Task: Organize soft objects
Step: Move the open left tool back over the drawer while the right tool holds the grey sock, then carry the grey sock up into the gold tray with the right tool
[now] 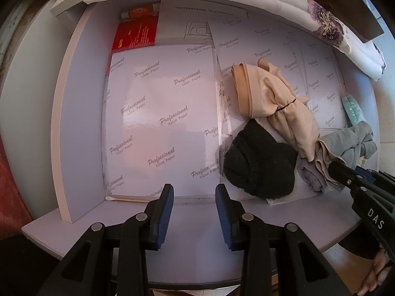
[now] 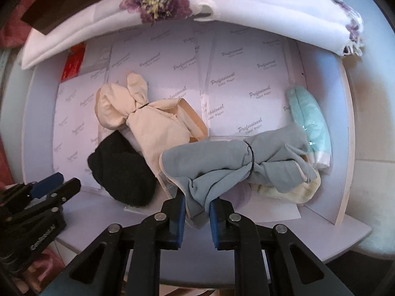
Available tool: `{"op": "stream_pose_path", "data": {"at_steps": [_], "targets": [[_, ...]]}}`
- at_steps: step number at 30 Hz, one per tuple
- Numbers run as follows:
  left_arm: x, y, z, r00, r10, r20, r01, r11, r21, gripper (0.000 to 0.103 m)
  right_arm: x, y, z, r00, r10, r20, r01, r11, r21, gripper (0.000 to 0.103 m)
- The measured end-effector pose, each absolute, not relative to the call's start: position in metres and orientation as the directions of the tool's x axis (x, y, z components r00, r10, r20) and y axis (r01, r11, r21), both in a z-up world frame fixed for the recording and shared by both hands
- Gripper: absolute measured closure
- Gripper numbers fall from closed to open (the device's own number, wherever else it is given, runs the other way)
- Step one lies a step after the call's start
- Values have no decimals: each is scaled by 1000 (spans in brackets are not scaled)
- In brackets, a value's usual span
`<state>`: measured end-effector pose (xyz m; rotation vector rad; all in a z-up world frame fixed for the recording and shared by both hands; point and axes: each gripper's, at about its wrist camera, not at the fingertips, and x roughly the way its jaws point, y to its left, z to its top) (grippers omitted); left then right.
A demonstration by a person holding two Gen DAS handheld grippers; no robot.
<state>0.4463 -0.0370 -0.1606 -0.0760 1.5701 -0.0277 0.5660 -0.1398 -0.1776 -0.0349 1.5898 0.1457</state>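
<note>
A shallow lavender drawer (image 1: 81,113) lined with printed paper sheets holds the soft things. My right gripper (image 2: 197,212) is shut on one end of a grey-blue cloth bundle (image 2: 222,165) tied with a black band, and the bundle sits slightly raised over the drawer's front right. In the left wrist view that right gripper (image 1: 333,170) comes in from the right, with the grey-blue bundle (image 1: 350,143) beyond it. A beige tied bundle (image 1: 271,98) (image 2: 148,116) and a black rolled sock (image 1: 259,162) (image 2: 121,170) lie mid-drawer. My left gripper (image 1: 195,192) (image 2: 56,182) is open over the drawer's front edge, holding nothing.
A teal packet (image 2: 311,123) leans on the right wall, with a cream cloth (image 2: 296,190) below the grey bundle. A lavender cloth (image 1: 311,175) lies by the black sock. White floral fabric (image 2: 158,5) overhangs the back. A red booklet (image 1: 135,34) and a cotton swab (image 1: 128,199) lie at the left.
</note>
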Motion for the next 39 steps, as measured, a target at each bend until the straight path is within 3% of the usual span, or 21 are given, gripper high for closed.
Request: {"op": "stream_pose_path", "data": {"at_steps": [16,27,39], "targets": [[446,-37,-161,-2,-74,-997,-29,997,-74,68,565,-163,-120,81,175,-981,-87,982,168,87],[447,-37,-161,-5,-76,-997,-32,997,-76,68,561,-146,-38,279,306,-910,-242,940,242,87],[447,-36,-160,-6,-81,-997,-30,996,-81,68,589,-139,38,457,296,-839,-319,935,156,87]]}}
